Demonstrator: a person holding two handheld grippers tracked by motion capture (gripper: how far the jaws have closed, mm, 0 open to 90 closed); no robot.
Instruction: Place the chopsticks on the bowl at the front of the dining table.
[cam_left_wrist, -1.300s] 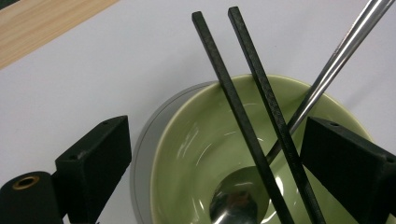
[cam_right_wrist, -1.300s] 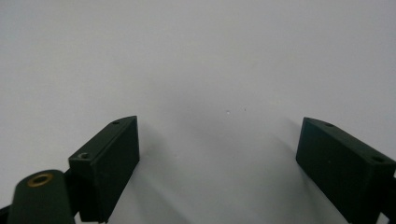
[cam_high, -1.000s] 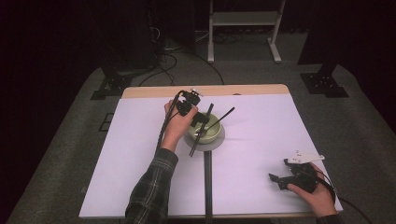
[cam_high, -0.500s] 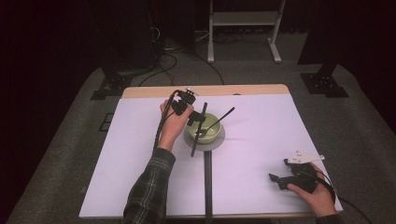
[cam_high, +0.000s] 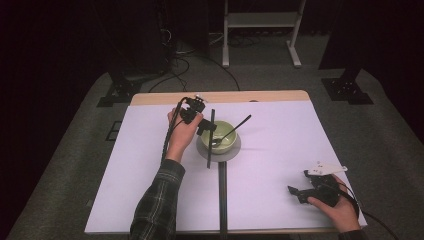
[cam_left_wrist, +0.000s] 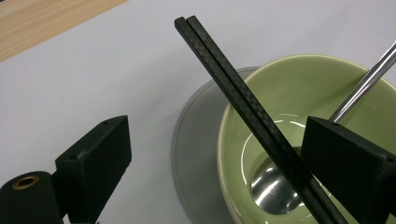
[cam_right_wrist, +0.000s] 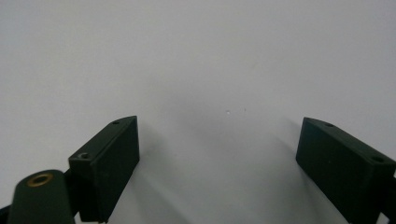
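A green bowl (cam_high: 226, 146) stands on a grey plate (cam_high: 204, 148) at mid table, with a metal spoon (cam_high: 234, 130) resting in it, handle pointing to the far right. A pair of black chopsticks (cam_high: 210, 145) lies across the bowl's left rim, close to straight along the table. My left gripper (cam_high: 204, 126) hovers at the bowl's left side, open. In the left gripper view the chopsticks (cam_left_wrist: 233, 79) run between the wide jaws, close against the right one, above the bowl (cam_left_wrist: 299, 88) and spoon (cam_left_wrist: 273, 189). My right gripper (cam_high: 300, 192) rests open near the front right, over bare white table.
A thin black strip (cam_high: 223, 200) runs from the plate toward the front edge of the white table cover (cam_high: 280, 150). A wooden edge (cam_high: 220, 96) borders the far side. Stands and cables sit on the floor beyond.
The chopsticks' far end has swung left, from a slant to nearly straight along the table. My left gripper shifted slightly left. The right gripper has not moved.
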